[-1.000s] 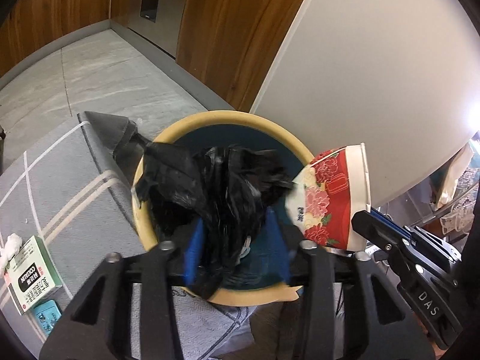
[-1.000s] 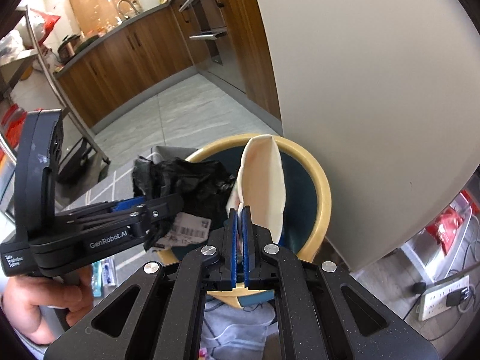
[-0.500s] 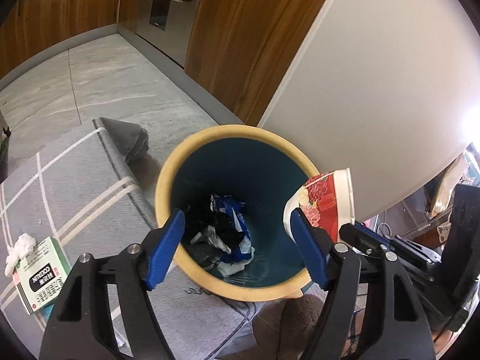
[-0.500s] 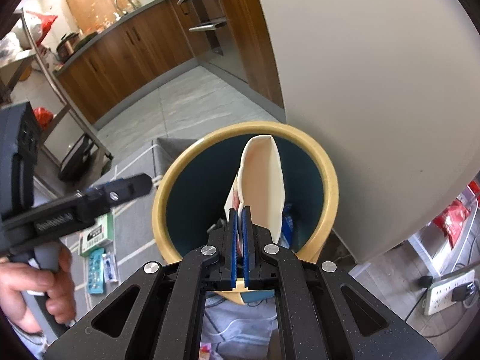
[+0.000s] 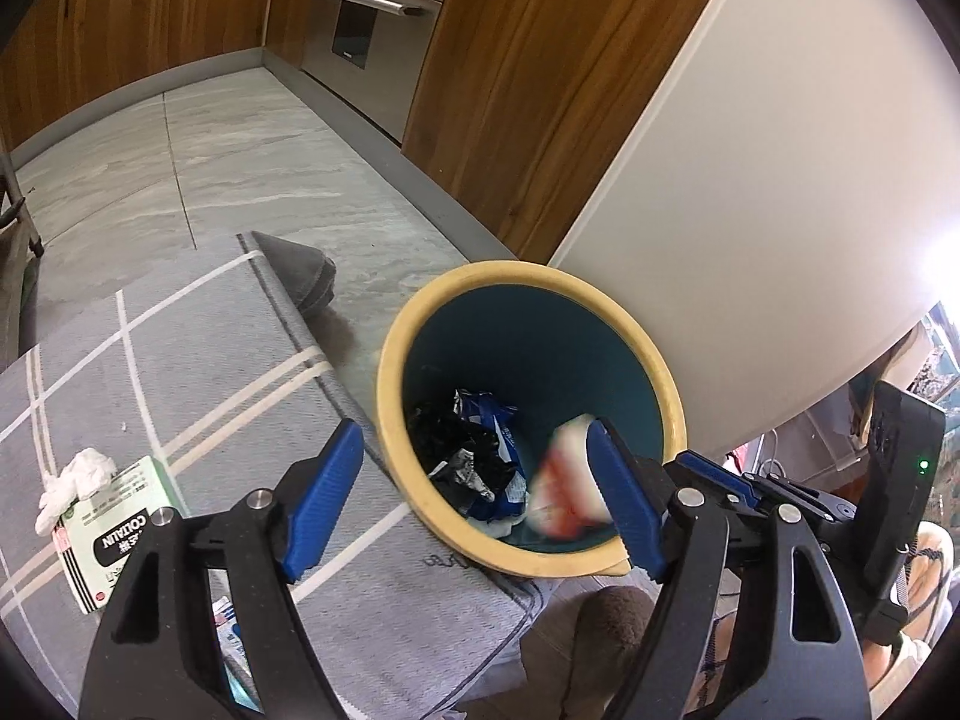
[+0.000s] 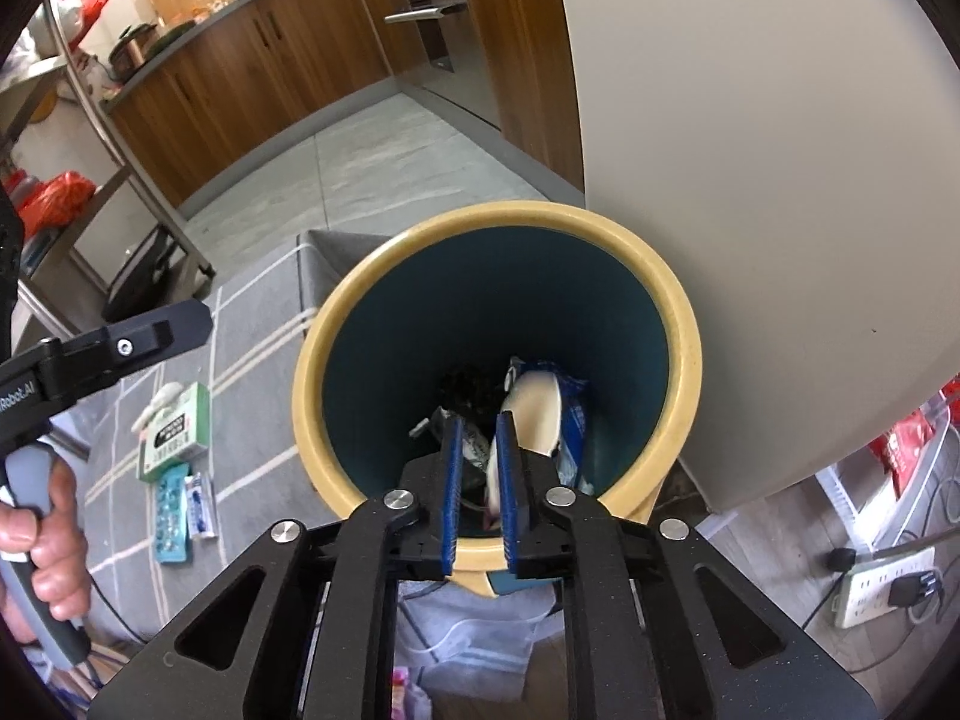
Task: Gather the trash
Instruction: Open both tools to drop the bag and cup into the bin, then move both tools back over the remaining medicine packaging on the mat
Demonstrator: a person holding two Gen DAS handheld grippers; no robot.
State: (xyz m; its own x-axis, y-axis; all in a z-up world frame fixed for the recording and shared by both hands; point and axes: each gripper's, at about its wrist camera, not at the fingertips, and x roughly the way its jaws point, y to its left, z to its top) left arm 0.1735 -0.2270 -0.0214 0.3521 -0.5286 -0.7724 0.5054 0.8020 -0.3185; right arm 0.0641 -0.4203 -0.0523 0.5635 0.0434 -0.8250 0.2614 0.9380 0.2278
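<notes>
A round bin with a yellow rim and teal inside stands on the floor by a white cabinet. A black bag and a blue wrapper lie at its bottom. My left gripper hangs open and empty over the bin's near edge. My right gripper is above the bin mouth, its jaws opening. The red-flowered paper cup is blurred, slipping down past the right pad into the bin.
A grey lined mat lies left of the bin. On it are a green-white box, a crumpled tissue and a blister pack. A power strip lies at right. A hand holds the left gripper's handle.
The left jaws spread and let the black bag fall into the bin, then drew back and up. The right jaws parted, and the paper cup is dropping from them.
</notes>
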